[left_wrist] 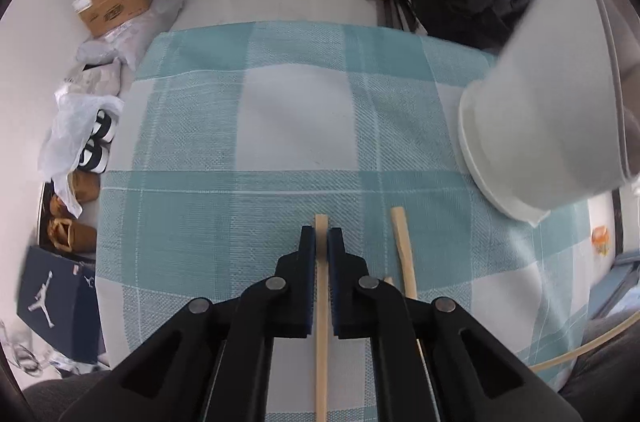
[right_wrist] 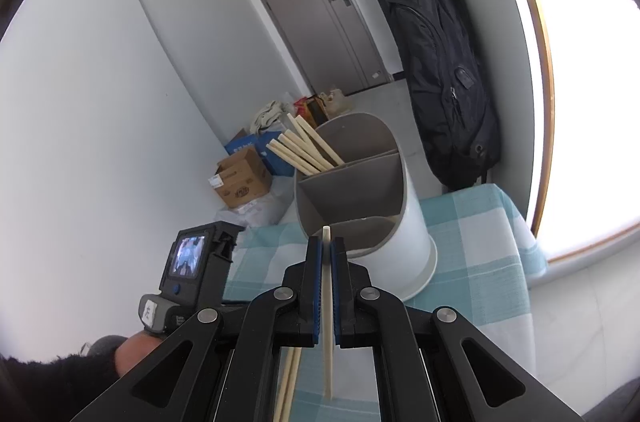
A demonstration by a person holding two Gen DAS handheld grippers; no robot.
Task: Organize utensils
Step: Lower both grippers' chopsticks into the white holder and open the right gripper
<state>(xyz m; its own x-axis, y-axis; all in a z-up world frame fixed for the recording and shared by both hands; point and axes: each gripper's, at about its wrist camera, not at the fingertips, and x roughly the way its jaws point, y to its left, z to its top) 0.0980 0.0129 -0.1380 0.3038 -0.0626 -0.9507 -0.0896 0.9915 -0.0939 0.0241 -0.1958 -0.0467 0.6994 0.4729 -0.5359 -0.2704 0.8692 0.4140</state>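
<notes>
Gripping one chopstick (left_wrist: 321, 298) in my left gripper (left_wrist: 321, 242), clamped tight, low over the checked tablecloth (left_wrist: 248, 126). My right gripper (right_wrist: 327, 254) is clenched on another chopstick (right_wrist: 327, 302) beside the white holder (right_wrist: 404, 234) near the table's far edge. Its back compartment holds a bunch of chopsticks (right_wrist: 304, 150); the middle one looks empty.
</notes>
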